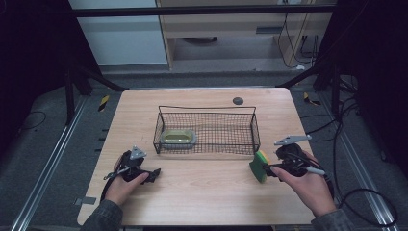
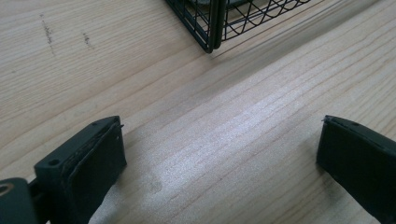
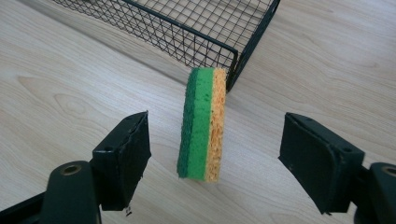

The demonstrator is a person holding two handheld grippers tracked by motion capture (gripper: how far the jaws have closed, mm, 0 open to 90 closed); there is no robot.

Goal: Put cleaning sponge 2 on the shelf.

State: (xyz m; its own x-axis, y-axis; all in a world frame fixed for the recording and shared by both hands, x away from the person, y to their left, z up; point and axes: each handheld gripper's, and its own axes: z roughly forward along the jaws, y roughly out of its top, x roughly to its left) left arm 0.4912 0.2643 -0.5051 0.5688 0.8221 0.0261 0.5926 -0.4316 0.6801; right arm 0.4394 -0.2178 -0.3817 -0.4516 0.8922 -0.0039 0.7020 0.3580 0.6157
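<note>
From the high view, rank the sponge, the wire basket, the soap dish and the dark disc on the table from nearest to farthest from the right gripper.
1. Sponge: right at the right gripper, standing on edge between its open jaws.
2. Wire basket: its near right corner is just beyond the sponge.
3. Soap dish: inside the basket's left end.
4. Dark disc: on the table behind the basket.

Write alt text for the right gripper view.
A green and yellow sponge stands on edge on the wooden table, between the right gripper's open black fingers, touching neither. Behind it is a corner of a black wire basket.
</note>
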